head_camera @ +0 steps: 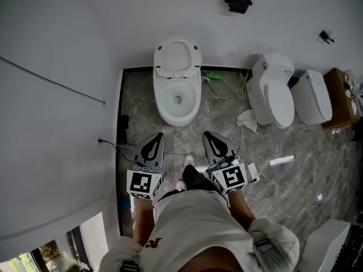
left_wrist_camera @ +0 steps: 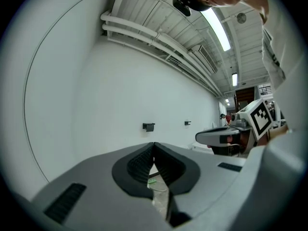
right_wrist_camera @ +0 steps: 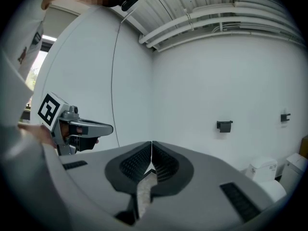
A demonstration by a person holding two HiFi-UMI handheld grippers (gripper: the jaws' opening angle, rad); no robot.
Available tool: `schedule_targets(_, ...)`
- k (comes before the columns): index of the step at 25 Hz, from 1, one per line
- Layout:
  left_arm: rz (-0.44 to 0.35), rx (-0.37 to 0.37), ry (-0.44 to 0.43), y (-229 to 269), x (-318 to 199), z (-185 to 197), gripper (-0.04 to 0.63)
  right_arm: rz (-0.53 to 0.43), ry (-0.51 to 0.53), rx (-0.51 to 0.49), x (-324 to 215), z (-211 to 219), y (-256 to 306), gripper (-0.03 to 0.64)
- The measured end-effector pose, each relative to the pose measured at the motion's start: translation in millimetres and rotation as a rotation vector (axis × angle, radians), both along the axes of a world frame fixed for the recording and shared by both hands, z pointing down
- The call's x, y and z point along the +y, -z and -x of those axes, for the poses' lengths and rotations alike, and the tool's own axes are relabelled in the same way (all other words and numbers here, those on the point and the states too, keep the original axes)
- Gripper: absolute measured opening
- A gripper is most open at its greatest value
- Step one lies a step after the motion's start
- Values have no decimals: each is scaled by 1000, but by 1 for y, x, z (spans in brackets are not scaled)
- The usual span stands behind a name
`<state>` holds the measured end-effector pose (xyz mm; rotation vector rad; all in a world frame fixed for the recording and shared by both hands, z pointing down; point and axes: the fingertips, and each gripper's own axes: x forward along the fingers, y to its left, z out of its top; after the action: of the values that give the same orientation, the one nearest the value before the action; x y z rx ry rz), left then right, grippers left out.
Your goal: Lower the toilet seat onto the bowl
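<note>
In the head view a white toilet stands against the far wall, its bowl (head_camera: 178,102) uncovered. The seat (head_camera: 177,58) is raised and leans back against the wall. My left gripper (head_camera: 158,135) and right gripper (head_camera: 207,134) are held side by side on the near side of the bowl, both pointing at it and apart from it. Each is shut with nothing between its jaws. In the left gripper view the left gripper (left_wrist_camera: 154,144) has its jaws together and hides the toilet. The right gripper (right_wrist_camera: 152,142) looks the same in its own view.
Two more white toilets (head_camera: 272,92) (head_camera: 312,97) and a brown box (head_camera: 339,97) stand to the right. A green power strip (head_camera: 211,75), cables and a white cloth (head_camera: 247,119) lie on the marble floor (head_camera: 142,103). White walls close the left and far sides. My feet (head_camera: 187,162) are between the grippers.
</note>
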<state>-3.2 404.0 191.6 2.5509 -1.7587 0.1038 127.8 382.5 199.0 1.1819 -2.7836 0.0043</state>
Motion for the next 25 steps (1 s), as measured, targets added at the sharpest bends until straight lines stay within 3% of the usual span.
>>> schedule_targets(14, 12, -24, 74, 8, -101, 2, 23, 18, 74, -7, -111, 5, 1, 23)
schedule_targets(25, 16, -35, 117, 11, -145, -4, 23, 34, 112, -15, -162, 1, -2, 23)
